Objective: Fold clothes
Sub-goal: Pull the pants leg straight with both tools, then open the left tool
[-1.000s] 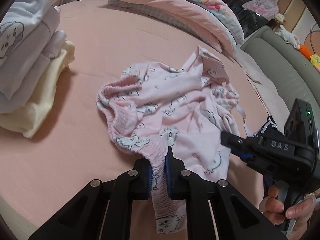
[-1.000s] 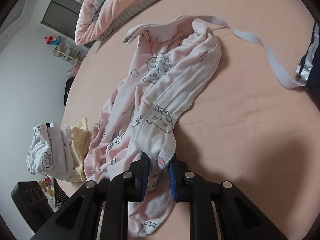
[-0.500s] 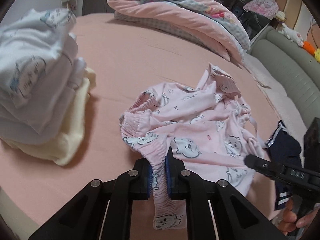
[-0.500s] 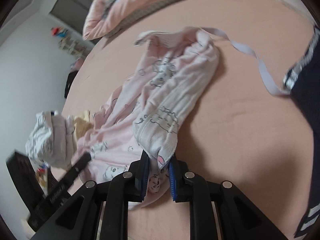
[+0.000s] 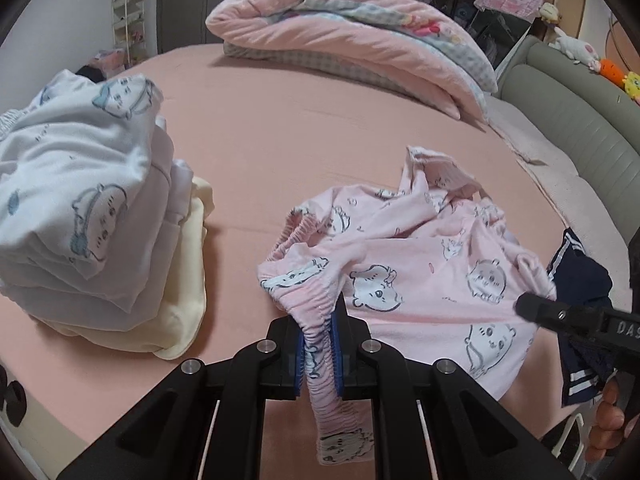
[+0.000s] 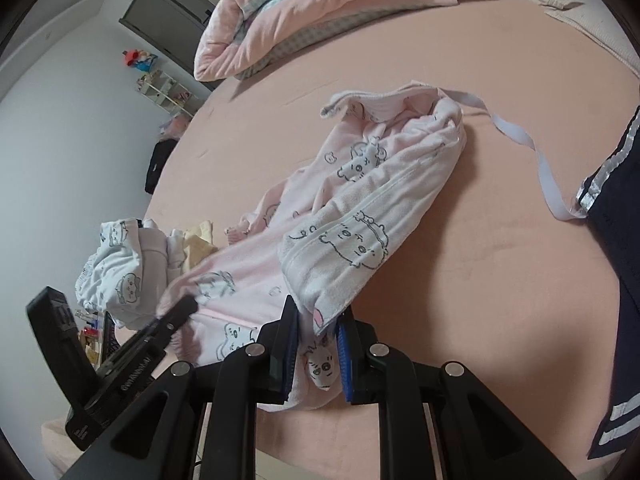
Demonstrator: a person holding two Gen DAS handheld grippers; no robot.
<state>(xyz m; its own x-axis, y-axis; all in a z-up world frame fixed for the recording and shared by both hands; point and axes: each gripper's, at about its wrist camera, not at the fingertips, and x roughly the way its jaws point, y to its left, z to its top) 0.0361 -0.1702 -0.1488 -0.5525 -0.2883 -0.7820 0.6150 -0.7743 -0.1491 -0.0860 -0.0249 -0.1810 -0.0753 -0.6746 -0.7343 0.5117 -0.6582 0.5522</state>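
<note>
I have my left gripper [image 5: 318, 354] closed on the elastic waistband of the pink printed pyjama trousers [image 5: 420, 276], the gathered band pinched flat between the blue pads with a short tail hanging below them. My right gripper [image 6: 318, 354] is closed on thicker bunched cloth of the same garment, near a turned-out pale edge; its jaws stand slightly wider for that bulk. The trousers lie crumpled on the pink bed sheet [image 5: 280, 152], between the stack of folded clothes [image 5: 80, 208] and a navy striped garment [image 5: 580, 288], near edge raised, far end resting on the sheet. I judge the fabric light, soft and limp: it will sag and crease, not slip. The waistband is the firmest hold. The long axis runs away from me, waistband nearest, far end towards the rolled quilt [image 5: 352, 40].
</note>
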